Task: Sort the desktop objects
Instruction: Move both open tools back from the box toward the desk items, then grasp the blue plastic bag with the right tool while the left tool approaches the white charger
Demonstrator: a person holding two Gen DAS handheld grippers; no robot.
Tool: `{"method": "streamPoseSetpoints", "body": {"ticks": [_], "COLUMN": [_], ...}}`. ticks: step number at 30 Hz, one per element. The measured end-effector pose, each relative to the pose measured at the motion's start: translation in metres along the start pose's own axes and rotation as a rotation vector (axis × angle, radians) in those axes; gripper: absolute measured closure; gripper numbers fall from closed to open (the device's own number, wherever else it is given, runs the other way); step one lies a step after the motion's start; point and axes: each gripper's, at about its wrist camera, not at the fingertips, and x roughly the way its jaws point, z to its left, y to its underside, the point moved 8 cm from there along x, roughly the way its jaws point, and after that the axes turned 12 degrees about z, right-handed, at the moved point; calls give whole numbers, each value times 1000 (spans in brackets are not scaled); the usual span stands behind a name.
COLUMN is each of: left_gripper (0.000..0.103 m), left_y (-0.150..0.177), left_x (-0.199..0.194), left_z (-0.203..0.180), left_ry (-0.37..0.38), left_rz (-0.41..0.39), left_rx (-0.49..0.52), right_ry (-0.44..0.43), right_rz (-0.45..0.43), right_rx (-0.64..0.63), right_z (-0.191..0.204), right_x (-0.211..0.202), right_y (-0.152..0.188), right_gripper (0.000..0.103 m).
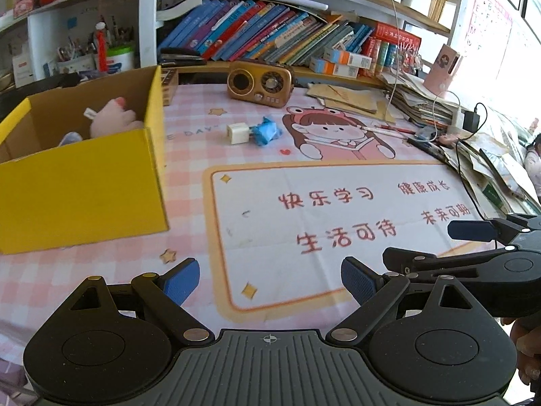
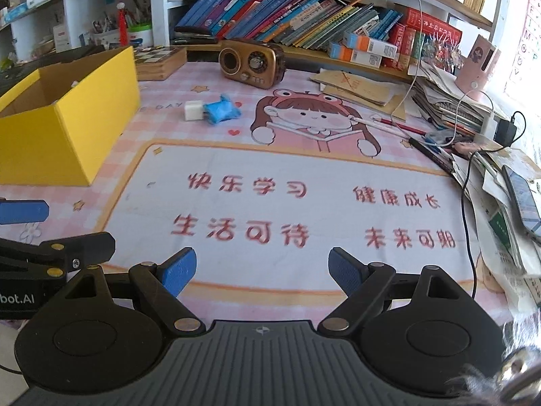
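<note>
Now both tools (image 1: 270,282) (image 2: 262,270) wide, empty, w/ charger (image 1: 236,133) beside blue wad (image 1: 266,131).

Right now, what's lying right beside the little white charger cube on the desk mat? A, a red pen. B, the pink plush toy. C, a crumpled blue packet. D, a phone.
C: the blue packet lies right next to the white charger cube on the desk mat.

Black hand-held gripper (image 1: 269,282), blue pads (image 1: 182,286)
</note>
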Motion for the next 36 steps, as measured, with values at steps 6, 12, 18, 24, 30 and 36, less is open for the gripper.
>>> {"method": "streamPoseSetpoints", "body": {"ticks": [6, 12, 18, 24, 30, 36], "left_gripper": [10, 10, 10, 10, 10, 10], "left_y": [-22, -43, -63, -78, -91, -98], "left_x": [17, 28, 35, 43, 56, 71], "left_z": [-5, -5, -4, -5, -10, -17], "left_ry": [-16, -53, -105, -139, -169, -186], "left_rz": [-4, -17, -37, -29, -8, 21], "left_rx": [-27, -63, -91, -108, -120, -113], "right_ry": [-21, -66, -128, -198, -247, -294], "right_rz": [3, 6, -15, -44, -70, -83], "right_rx": [-21, -56, -113, -188, -308, -392], "right_z": [-13, -20, -21, -17, -4, 9], "right_x": [18, 38, 59, 84, 111, 134], "right_y": [-27, -56, -93, -133, -161, -176], "right_gripper": [18, 18, 19, 20, 20, 20]}}
